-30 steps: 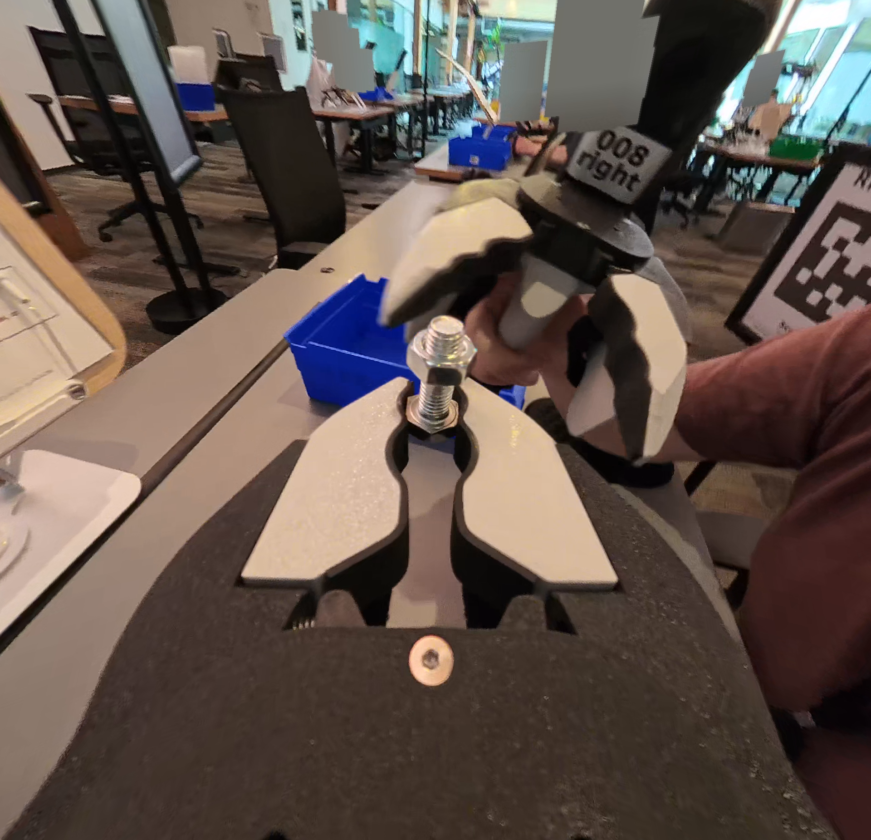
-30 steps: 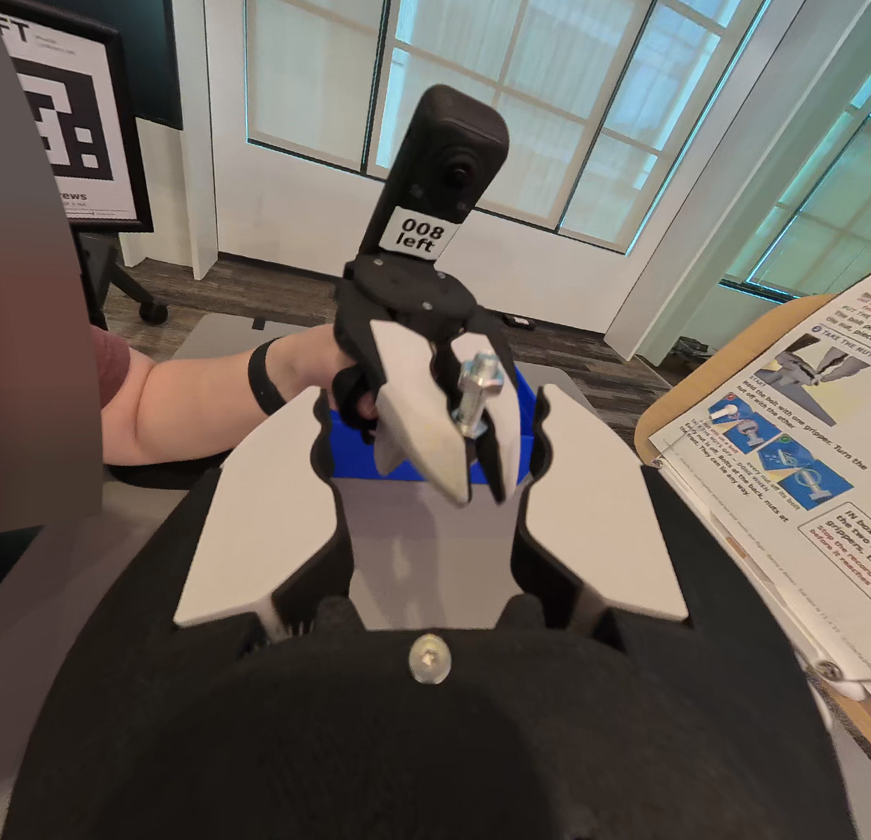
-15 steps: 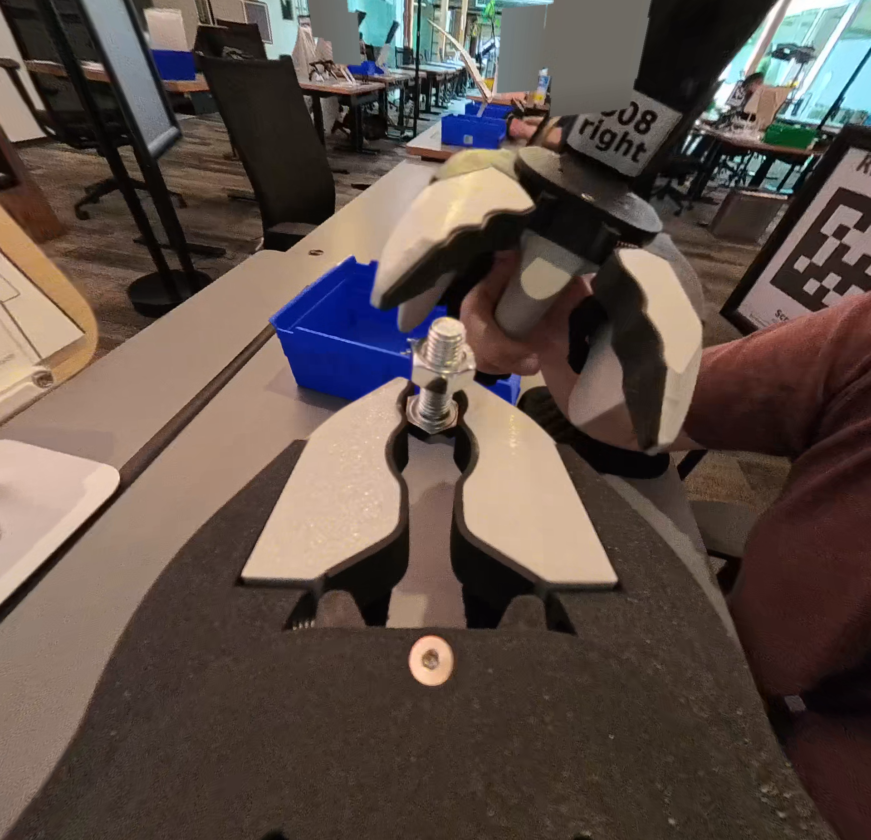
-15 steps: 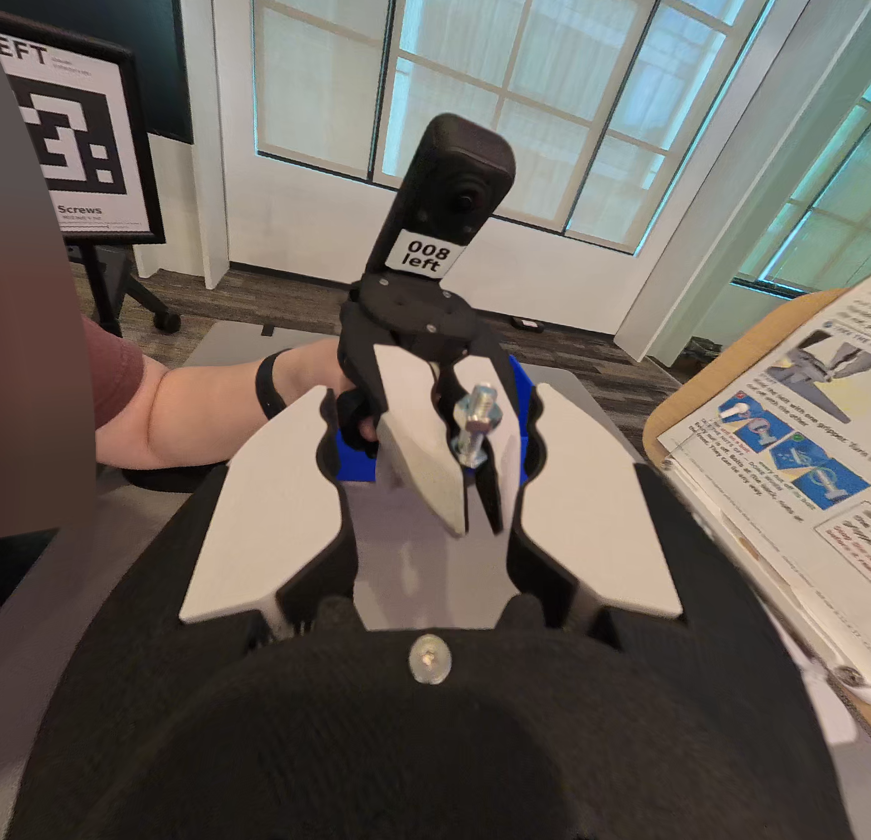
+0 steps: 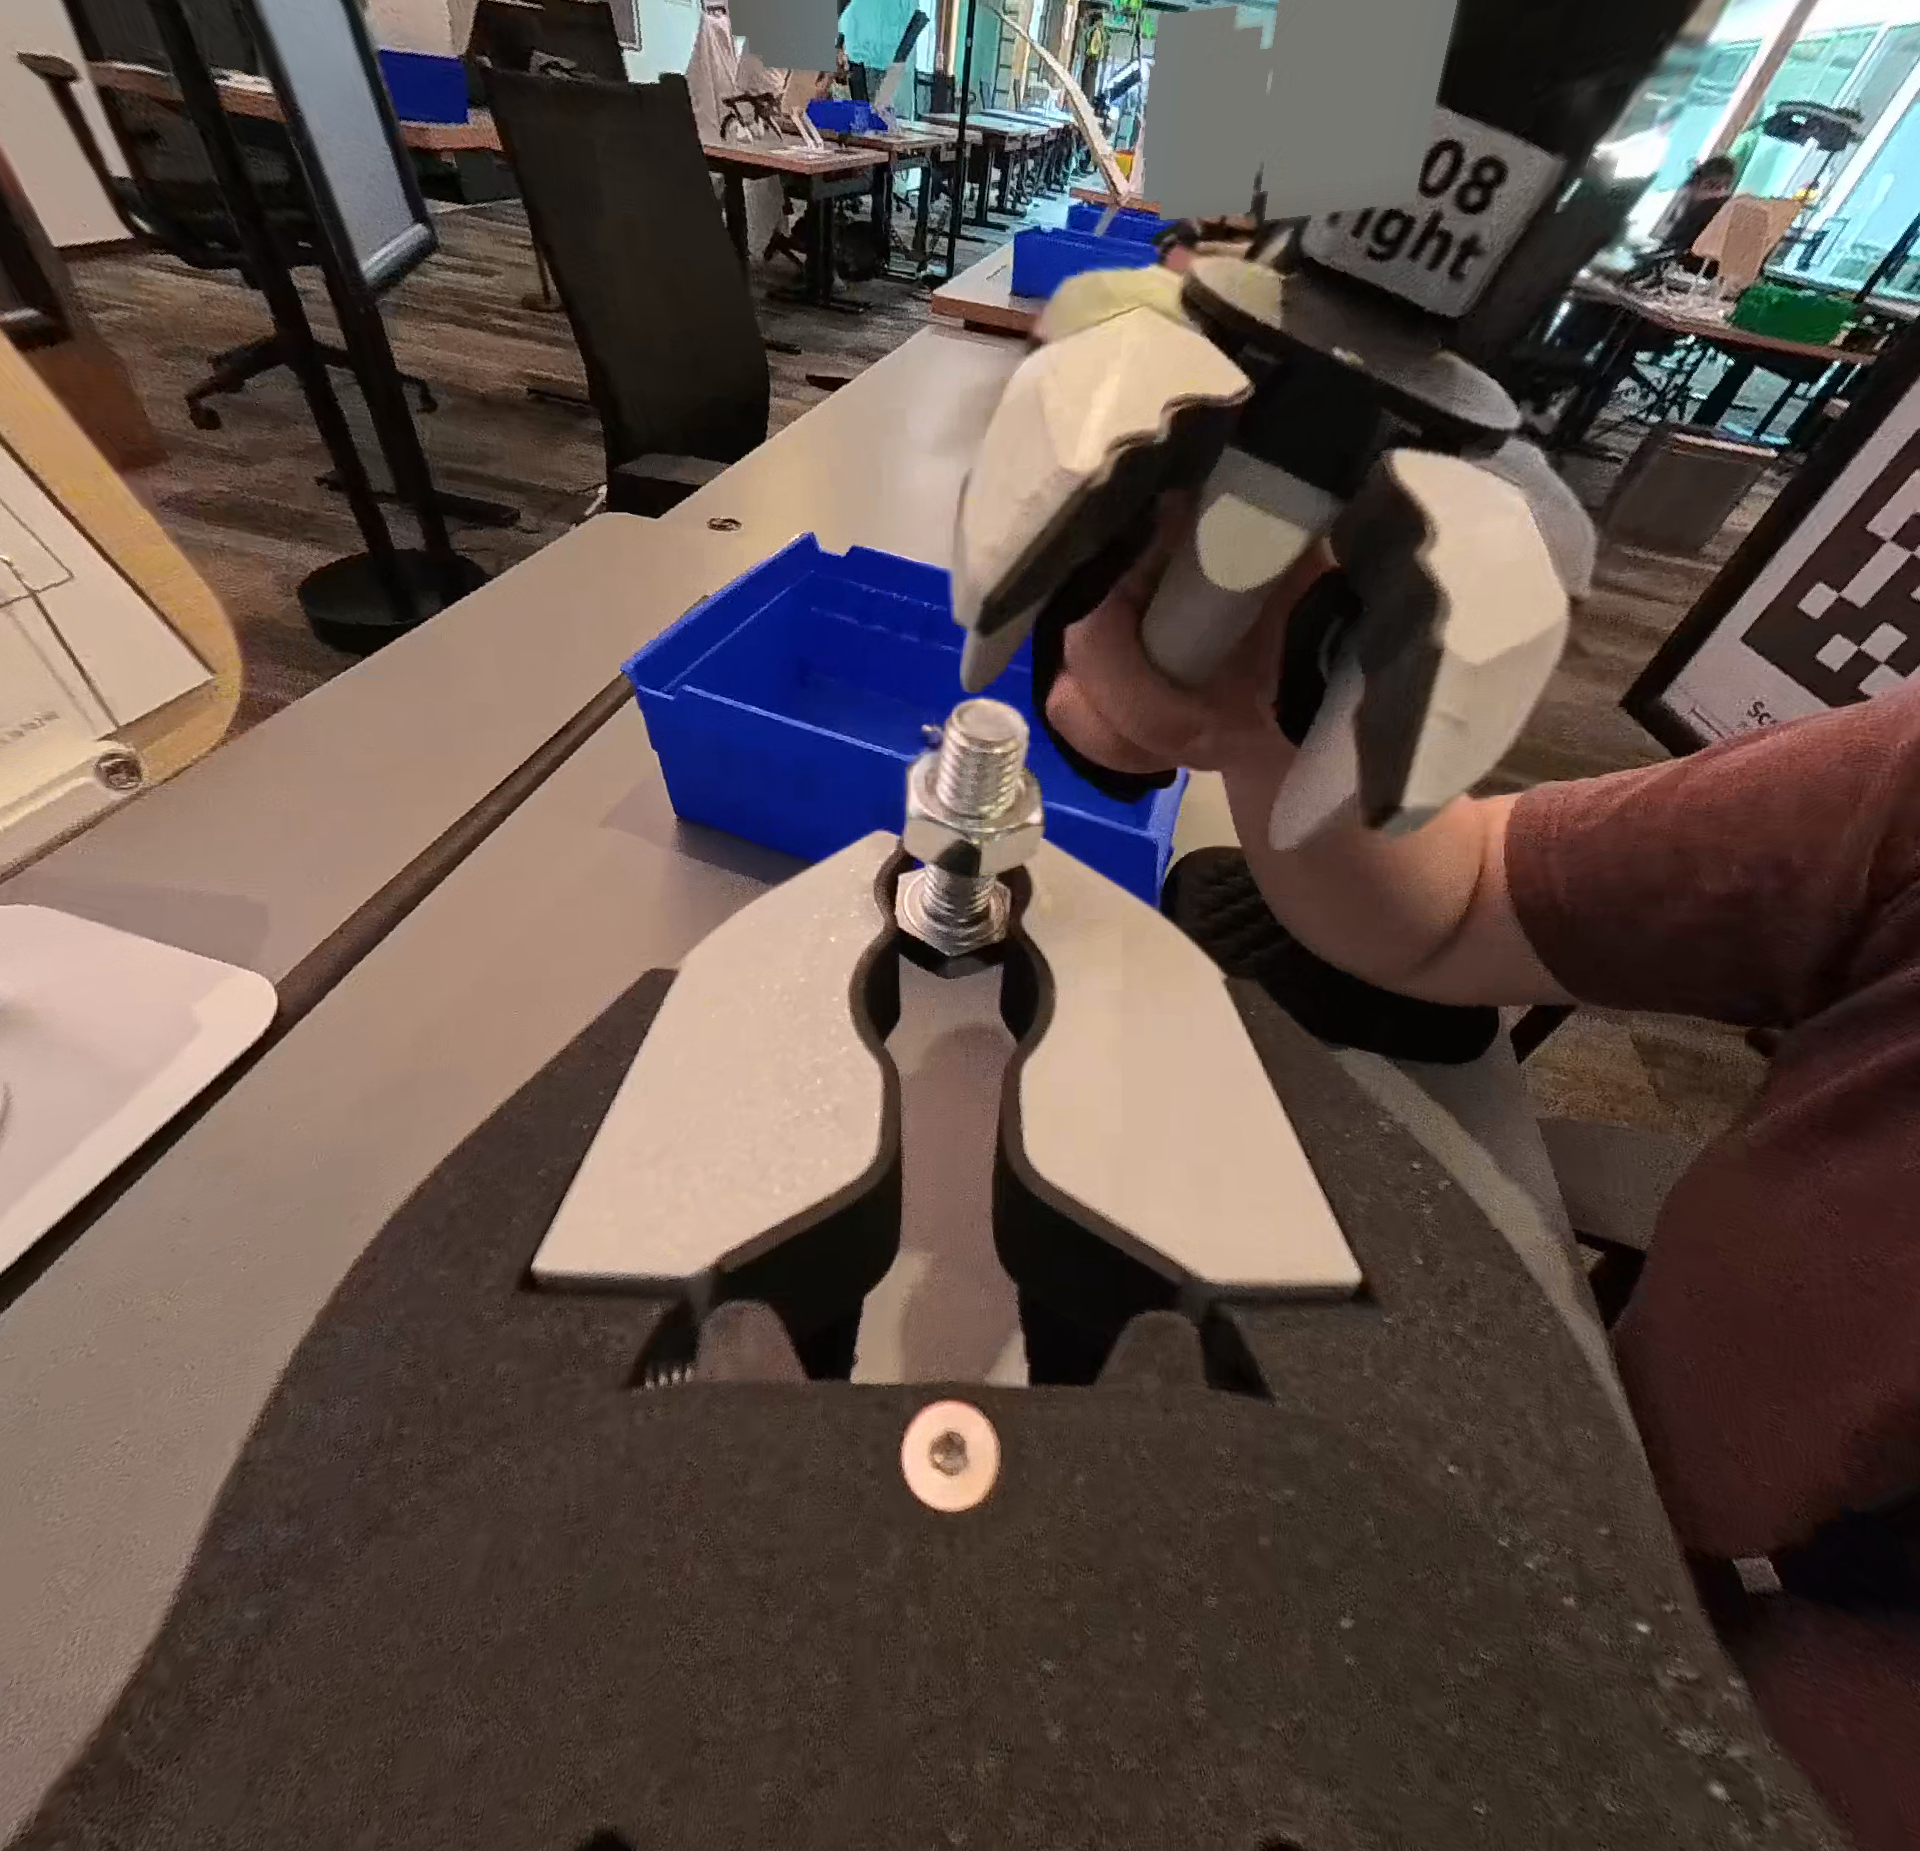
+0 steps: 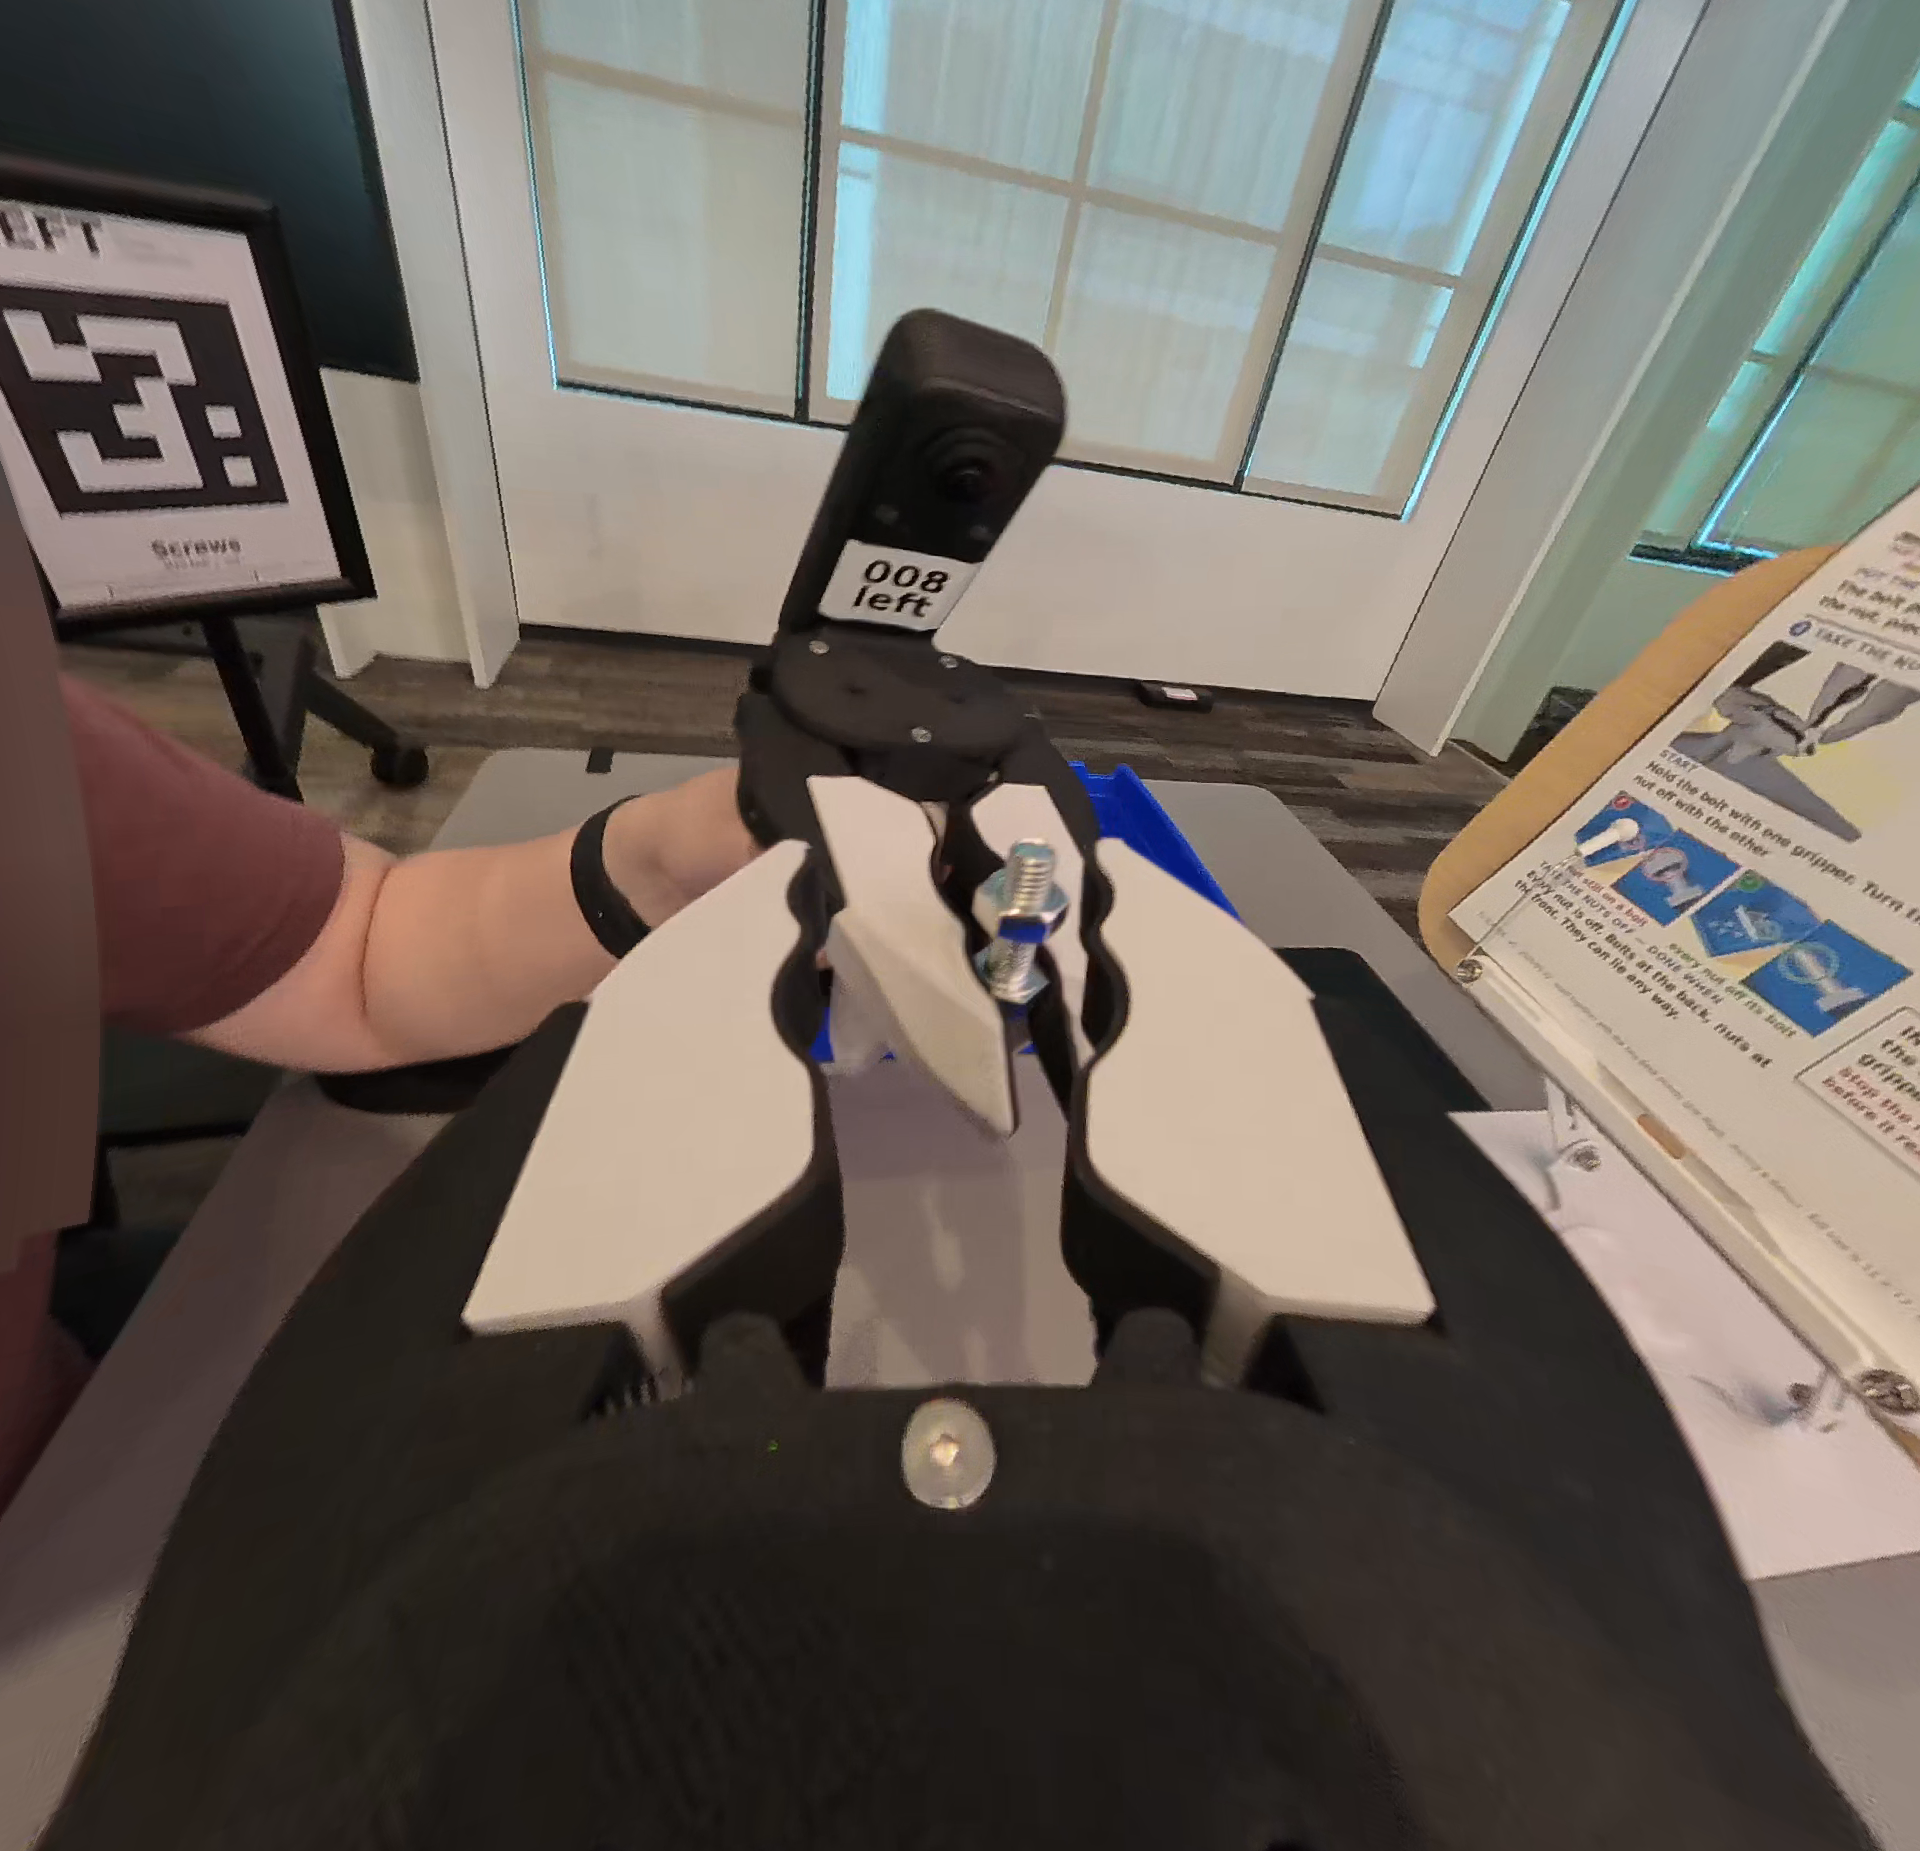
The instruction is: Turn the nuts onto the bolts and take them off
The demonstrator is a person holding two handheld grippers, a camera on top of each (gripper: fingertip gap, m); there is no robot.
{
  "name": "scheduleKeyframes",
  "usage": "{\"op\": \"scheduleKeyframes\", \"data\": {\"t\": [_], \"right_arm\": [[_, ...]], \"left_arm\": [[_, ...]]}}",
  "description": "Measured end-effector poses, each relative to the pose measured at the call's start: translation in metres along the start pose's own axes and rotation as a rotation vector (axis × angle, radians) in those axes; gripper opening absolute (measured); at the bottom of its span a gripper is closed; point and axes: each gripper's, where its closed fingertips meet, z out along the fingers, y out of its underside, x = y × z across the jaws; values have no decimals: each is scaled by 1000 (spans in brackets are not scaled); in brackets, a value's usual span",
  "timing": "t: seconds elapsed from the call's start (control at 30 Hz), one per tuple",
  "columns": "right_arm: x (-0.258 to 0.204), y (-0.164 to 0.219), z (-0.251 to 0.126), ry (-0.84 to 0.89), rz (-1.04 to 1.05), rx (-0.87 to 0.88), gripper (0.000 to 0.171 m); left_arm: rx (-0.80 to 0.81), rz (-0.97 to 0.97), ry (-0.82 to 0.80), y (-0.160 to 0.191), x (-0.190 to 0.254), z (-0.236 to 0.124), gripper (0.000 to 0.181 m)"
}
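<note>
My left gripper is shut on the head end of a silver bolt, which stands upright from its tips. A hex nut sits partway down the thread, with bare thread above it. My right gripper is open and empty. Its fingers flank the left gripper, the bolt and the nut without touching them. In the left wrist view the right gripper hangs open just above and to the right of the bolt.
A blue bin sits on the grey table behind the bolt. An instruction board stands at the right and a white tray lies at the left. Framed marker signs stand nearby. The person's forearm crosses at the right. One gripper's finger ends stand about 6 centimeters off the other's.
The right gripper has moved closer to the bolt, still open. In its view the left gripper and bolt now sit lower, between its fingers. The left gripper keeps its hold.
</note>
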Motion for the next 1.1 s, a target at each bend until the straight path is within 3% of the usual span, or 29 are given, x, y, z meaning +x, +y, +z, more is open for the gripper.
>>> {"op": "scheduleKeyframes", "data": {"t": [0.17, 0.8, 0.93, 1.1], "right_arm": [[11, 4, 1, 10, 110, 23, 25], [10, 8, 0, -50, 186, 21, 10], [27, 4, -15, -45, 281, 67, 10], [65, -8, -73, 138, 231, 46, 10]], "left_arm": [[-32, 38, 8, 4, 9, 7, 14], [-17, 54, 23, 1, 15, 8, 15], [-43, 43, -12, 3, 10, 8, 52], [-85, 54, -50, 5, 4, 0, 50]]}}
